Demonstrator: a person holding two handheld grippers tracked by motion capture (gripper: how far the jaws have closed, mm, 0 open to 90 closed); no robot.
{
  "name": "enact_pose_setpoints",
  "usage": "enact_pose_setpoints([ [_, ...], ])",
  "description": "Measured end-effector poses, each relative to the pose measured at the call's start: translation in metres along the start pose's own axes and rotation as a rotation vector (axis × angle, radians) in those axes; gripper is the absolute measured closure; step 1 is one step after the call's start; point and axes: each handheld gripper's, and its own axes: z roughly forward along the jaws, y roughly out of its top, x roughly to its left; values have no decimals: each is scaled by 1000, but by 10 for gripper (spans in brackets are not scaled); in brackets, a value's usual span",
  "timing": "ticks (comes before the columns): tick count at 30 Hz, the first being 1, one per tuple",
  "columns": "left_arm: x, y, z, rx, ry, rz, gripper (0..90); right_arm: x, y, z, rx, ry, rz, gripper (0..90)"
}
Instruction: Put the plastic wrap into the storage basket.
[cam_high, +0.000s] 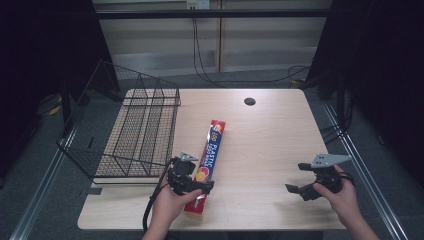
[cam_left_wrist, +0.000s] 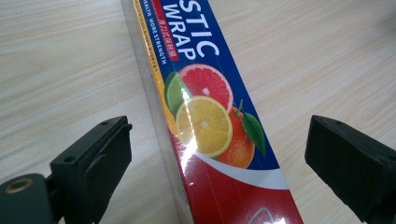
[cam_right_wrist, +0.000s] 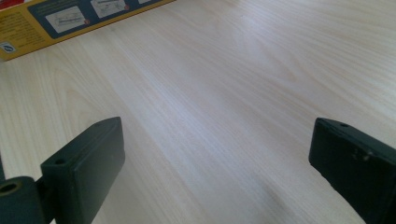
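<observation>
The left hand-held gripper (cam_left_wrist: 215, 154) straddles the plastic wrap box (cam_left_wrist: 210, 126), jaws wide apart and not touching it; the box lies flat on the worktop (cam_high: 265, 145) between them. The grasp seems about to begin: next, lower and close. The right hand-held gripper (cam_right_wrist: 215, 163) hovers open, well aside.

1. A black wire basket (cam_high: 142, 132) stands at the left of the table (cam_high: 265, 145), its lid tilted open leftward.
2. A small dark hole (cam_high: 249, 101) sits near the table's far edge.
3. Black cables (cam_high: 210, 75) trail across the floor beyond.
</observation>
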Motion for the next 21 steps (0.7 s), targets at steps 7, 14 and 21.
enact_pose_setpoints([
  [7,-1,0,4,18,-8,4,73,2,1,-2,-7,-10,-8,41],
  [14,-6,7,8,26,-13,20,73,2,0,-4,-9,-21,-15,40],
  [21,-15,26,15,37,22,43,75,-1,-3,-4,-11,-27,-2,39],
])
